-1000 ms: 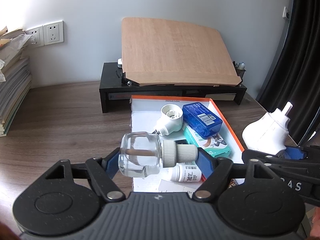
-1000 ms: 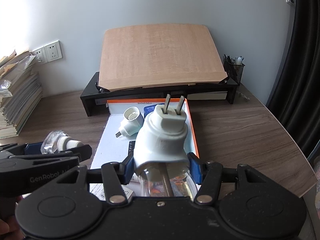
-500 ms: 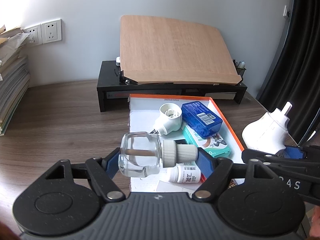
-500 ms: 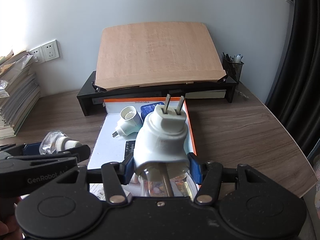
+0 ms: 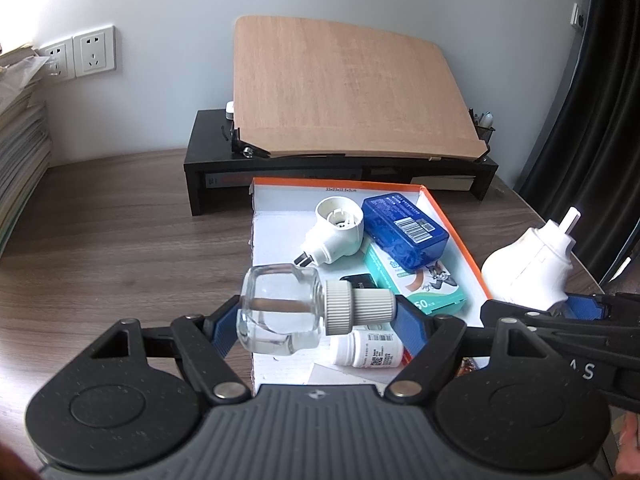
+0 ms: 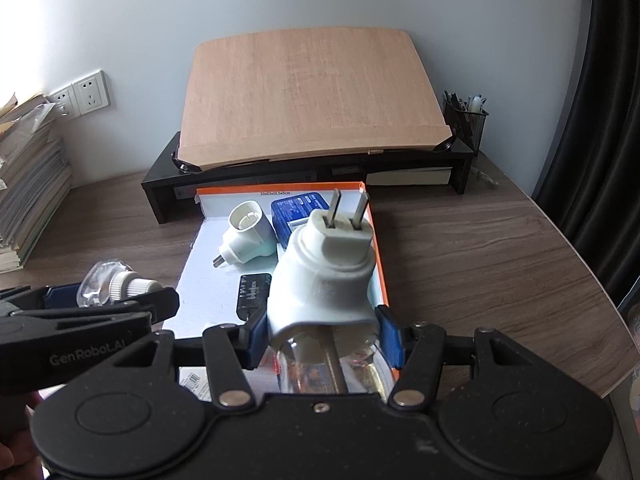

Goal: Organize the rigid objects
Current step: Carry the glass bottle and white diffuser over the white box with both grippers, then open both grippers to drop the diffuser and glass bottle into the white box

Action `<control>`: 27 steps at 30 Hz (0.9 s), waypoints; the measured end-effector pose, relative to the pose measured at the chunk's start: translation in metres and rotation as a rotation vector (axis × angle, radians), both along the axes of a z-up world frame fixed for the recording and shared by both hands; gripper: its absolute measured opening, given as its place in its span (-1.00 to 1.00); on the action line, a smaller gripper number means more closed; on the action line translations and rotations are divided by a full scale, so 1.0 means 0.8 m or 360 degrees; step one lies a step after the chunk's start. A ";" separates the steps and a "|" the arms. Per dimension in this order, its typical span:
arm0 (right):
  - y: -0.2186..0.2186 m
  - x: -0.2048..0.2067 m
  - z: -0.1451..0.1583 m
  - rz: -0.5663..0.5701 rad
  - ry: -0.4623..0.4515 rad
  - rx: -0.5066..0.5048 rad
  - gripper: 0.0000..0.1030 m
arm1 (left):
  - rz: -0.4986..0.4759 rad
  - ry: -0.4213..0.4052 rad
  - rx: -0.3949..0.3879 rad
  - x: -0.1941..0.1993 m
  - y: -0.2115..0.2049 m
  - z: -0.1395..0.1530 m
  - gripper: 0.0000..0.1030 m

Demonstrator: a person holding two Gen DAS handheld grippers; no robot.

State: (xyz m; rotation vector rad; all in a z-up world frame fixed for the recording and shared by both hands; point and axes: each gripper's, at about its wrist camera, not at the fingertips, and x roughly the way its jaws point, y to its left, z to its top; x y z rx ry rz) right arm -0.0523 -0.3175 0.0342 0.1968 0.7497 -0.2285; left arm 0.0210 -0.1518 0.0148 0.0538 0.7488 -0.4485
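Glass bottle (image 5: 280, 312) lies crosswise, cap rightward, clamped in the left gripper (image 5: 316, 316) above the box (image 5: 452, 220). The right gripper (image 6: 320, 334) grips the plug (image 6: 324, 276), prongs forward.

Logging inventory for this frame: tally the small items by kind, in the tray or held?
White plug-in heaters: 2, one in the tray, one in the right tool
Clear refill bottles: 2
Boxes: 2, blue, teal
Small white bottle: 1
Black item: 1
Total: 8
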 end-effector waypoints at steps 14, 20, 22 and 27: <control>-0.006 0.028 -0.025 0.0016 0.0059 0.0018 0.31 | 0.0018 0.0053 0.0021 0.022 0.002 -0.016 0.54; -0.017 0.019 -0.017 -0.0018 0.0004 0.0010 0.29 | 0.0003 0.0067 0.0021 0.028 -0.003 -0.020 0.54; -0.022 0.011 -0.011 -0.0052 -0.0034 0.0008 0.29 | -0.0017 0.0070 0.0021 0.027 -0.008 -0.022 0.54; -0.033 -0.006 0.001 -0.0097 -0.0065 -0.0016 0.32 | -0.0087 0.0086 0.0020 0.021 -0.027 -0.029 0.54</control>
